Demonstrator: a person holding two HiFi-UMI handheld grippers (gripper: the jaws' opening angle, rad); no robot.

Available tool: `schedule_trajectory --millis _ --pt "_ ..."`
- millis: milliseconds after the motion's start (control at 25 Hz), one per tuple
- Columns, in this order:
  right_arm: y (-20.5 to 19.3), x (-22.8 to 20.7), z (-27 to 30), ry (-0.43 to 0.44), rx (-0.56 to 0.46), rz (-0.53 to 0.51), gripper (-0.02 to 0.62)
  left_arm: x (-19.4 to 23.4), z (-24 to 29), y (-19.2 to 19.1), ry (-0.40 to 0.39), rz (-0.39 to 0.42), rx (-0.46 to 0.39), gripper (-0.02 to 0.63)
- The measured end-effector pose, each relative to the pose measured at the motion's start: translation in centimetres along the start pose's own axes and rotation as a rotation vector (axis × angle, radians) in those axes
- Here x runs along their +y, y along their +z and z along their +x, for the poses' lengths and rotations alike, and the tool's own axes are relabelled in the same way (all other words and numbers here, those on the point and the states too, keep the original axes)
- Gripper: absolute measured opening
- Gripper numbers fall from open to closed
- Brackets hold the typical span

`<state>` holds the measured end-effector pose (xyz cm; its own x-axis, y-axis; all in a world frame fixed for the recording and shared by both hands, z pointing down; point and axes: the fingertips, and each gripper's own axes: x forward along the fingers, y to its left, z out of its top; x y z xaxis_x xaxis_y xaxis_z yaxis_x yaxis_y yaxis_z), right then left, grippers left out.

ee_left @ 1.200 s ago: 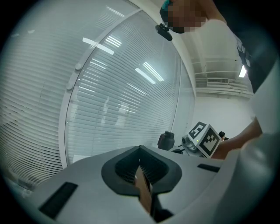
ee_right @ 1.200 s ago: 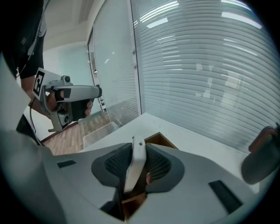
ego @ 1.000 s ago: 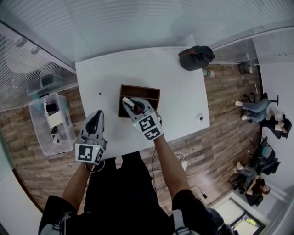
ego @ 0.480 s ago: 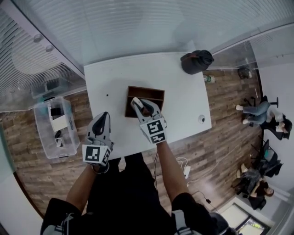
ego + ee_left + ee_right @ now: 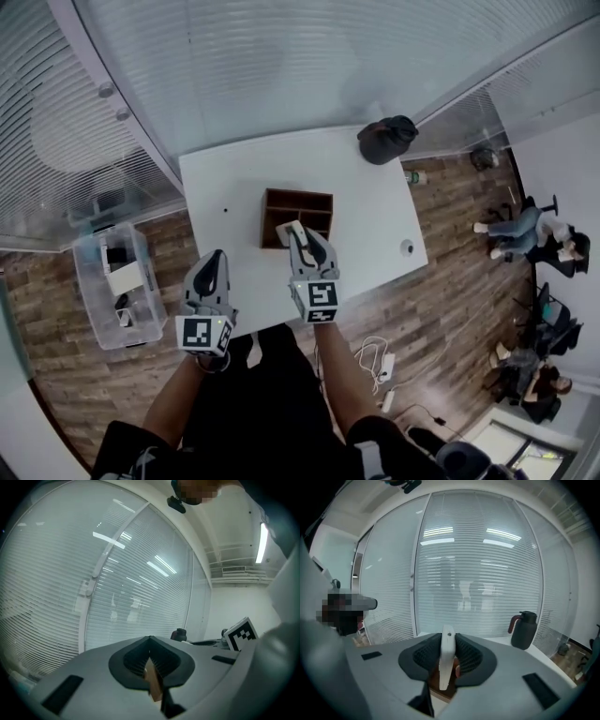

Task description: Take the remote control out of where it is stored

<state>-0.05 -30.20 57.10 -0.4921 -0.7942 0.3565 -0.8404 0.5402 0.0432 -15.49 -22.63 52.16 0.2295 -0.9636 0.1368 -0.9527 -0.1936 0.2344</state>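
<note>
The remote has risen out of the box, clamped in the right gripper above the box's 6 o'clock edge. The left gripper, jaws together and empty, hangs at the box's 8 o'clock. A jug stands at 1 o'clock.

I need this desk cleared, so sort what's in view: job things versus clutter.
Job: remote control, right claw gripping it, wooden box.
Lying about: black jug, clear bin, left claw, shut and empty.
</note>
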Motion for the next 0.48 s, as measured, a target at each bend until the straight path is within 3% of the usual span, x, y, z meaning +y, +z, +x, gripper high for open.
schedule_trajectory --millis 480 --pt "3.2 -0.1 -9.2 -0.138 -0.124 0.045 0.092 -5.5 -2.7 1.3 -0.14 0.046 -0.039 0.003"
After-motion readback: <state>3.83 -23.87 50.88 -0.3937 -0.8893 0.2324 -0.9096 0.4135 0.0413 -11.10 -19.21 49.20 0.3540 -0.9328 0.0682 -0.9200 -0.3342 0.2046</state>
